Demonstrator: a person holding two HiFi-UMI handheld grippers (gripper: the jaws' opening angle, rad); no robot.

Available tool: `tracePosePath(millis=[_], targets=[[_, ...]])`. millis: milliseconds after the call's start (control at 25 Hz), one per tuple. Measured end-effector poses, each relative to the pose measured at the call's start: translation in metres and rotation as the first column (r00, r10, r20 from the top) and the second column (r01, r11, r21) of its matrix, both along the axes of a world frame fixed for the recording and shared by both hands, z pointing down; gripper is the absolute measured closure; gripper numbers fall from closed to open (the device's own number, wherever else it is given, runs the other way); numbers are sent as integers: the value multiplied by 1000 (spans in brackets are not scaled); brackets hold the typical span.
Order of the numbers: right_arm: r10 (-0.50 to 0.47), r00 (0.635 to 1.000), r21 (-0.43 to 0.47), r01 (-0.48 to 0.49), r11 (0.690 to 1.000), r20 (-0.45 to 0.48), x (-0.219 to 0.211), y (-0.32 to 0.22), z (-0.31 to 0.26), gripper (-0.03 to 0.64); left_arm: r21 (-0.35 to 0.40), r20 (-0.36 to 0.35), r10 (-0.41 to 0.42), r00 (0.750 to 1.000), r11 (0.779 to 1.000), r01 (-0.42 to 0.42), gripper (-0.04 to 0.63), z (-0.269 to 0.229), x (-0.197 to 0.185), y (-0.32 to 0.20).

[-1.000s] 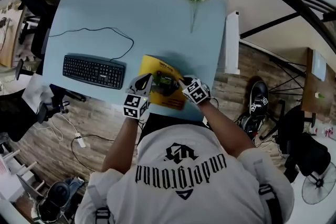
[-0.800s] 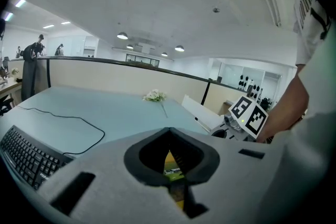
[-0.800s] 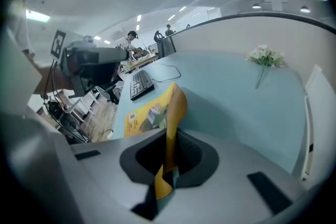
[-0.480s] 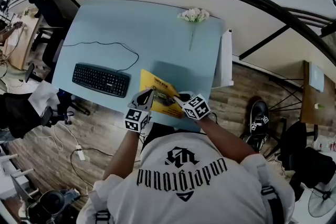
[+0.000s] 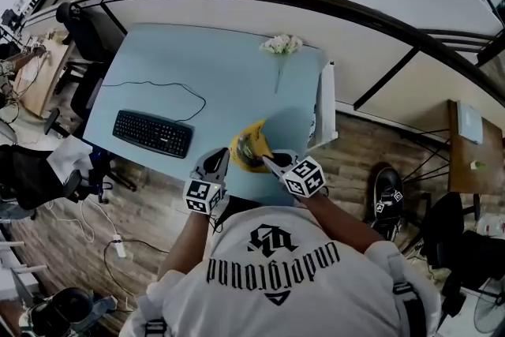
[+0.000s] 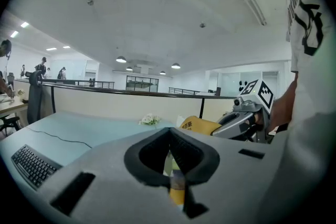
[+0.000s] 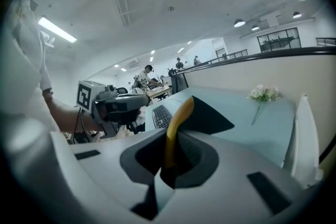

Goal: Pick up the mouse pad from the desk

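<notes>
The mouse pad [image 5: 251,144], yellow on top and black beneath, hangs bent above the front edge of the light blue desk [image 5: 197,75]. My left gripper [image 5: 222,157] is shut on its left edge, and a yellow strip shows between its jaws in the left gripper view [image 6: 176,186]. My right gripper [image 5: 268,162] is shut on the pad's right edge. In the right gripper view the pad [image 7: 177,118] rises curved out of the jaws, its black underside turned to the right. Each gripper view also shows the other gripper: the right gripper [image 6: 242,119] and the left gripper [image 7: 122,104].
A black keyboard [image 5: 152,133] with its cable lies on the desk's left. White flowers [image 5: 281,44] lie at the far edge. A white panel [image 5: 322,105] stands along the desk's right side. Office chairs [image 5: 79,35] stand to the left, over wood floor.
Both grippers have risen with the mouse pad. It lay flat on the desk's front edge before; now it is off the surface and bent between them.
</notes>
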State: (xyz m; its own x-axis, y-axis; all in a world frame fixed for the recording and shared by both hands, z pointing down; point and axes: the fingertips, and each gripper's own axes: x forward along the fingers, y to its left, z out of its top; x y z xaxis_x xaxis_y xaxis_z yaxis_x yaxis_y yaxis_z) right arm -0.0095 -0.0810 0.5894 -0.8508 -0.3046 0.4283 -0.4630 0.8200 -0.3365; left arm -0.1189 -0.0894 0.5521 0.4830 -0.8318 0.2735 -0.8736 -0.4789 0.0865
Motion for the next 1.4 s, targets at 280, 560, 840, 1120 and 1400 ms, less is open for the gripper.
tracePosePath(millis=[280, 560, 840, 1120, 1400], targets=[[49, 996, 72, -54, 996, 76, 37, 3, -46, 595, 74, -28, -21, 999, 997, 23, 588, -34, 17, 14], [64, 994, 184, -79, 980, 87, 64, 8, -78, 595, 121, -26, -29, 999, 992, 32, 588, -62, 32, 30], [88, 988, 242, -116, 963, 124, 65, 13, -108, 595, 159, -45, -19, 999, 987, 26, 588, -85, 24, 42], [153, 979, 272, -185, 945, 133, 49, 24, -120, 595, 184, -45, 54, 998, 982, -45, 588, -100, 11, 43], [248, 955, 267, -284, 921, 163, 29, 37, -134, 595, 196, -43, 130, 991, 973, -120, 588, -117, -21, 57]])
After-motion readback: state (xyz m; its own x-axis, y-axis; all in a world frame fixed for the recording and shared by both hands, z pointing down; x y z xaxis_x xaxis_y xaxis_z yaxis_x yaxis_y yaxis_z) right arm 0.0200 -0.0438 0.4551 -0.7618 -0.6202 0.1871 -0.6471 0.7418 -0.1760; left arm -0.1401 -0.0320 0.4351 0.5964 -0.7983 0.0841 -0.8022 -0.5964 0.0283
